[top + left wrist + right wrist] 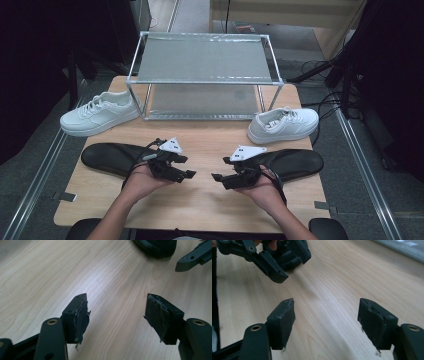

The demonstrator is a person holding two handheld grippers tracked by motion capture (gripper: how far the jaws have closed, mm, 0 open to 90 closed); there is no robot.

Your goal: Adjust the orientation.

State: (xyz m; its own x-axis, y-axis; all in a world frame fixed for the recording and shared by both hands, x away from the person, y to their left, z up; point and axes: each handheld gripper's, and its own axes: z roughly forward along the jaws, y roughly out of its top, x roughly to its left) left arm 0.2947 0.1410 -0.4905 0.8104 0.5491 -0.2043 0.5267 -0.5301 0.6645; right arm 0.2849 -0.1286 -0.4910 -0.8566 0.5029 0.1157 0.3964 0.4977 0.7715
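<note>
Claws face each other over bare worktop (pixel 200 197), left claw (pixel 186 167) and right claw (pixel 220 170) both released, gripping nothing. Risk, I'd judge: they clash mid-table, or a flat black insole (pixel 112 157) slips a shallow pinch.

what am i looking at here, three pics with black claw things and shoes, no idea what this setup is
A person sits at a wooden table holding hand tongs, one per hand: left tongs and right tongs. The wide picture is from a camera overhead. The other two come from cameras riding on each tool, looking along its own two black jaws. Both are open and hold nothing. On the table lie two white shoes, two black insoles and a metal rack.
</note>
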